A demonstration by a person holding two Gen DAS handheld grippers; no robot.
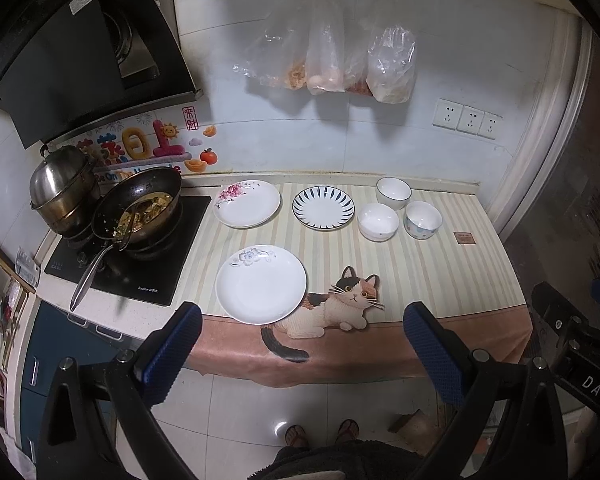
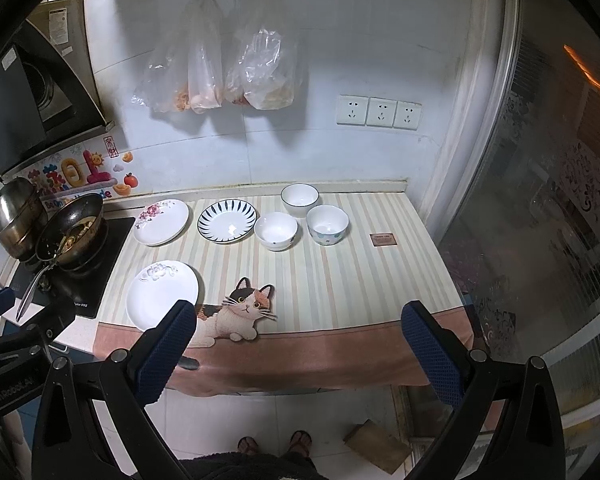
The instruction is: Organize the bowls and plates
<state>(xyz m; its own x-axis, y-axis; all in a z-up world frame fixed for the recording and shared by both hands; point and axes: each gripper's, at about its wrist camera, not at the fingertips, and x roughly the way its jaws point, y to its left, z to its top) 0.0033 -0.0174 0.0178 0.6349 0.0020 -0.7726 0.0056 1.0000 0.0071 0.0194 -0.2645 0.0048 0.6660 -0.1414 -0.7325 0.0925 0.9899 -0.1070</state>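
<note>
Two tongs are in view, both released and empty, held back from the table edge above the floor. The left tongs (image 1: 302, 344) have their jaws spread wide, with the near plate (image 1: 261, 284) just ahead and slightly to their left. The right tongs (image 2: 299, 344) stand equally spread; from them the same plate (image 2: 162, 294) lies well off to the left, so the left tongs are judged the nearer for a first pick.

Beyond that plate, along the back of the table, sit the pink-flower plate (image 1: 247, 203) and the blue-striped plate (image 1: 323, 207), side by side and apart. To their right stand three bowls close together: the back bowl (image 1: 393, 193), the front white bowl (image 1: 378, 222) and the dotted bowl (image 1: 423, 220). From the right tongs these bowls lie ahead and slightly left. None of the six pieces is stacked.

The table (image 1: 440, 272) carries a striped cloth with a cat picture. A wok (image 1: 138, 210) with food and a steel pot (image 1: 62, 190) stand at the left on a hob. Plastic bags (image 1: 324, 60) hang on the tiled wall.
</note>
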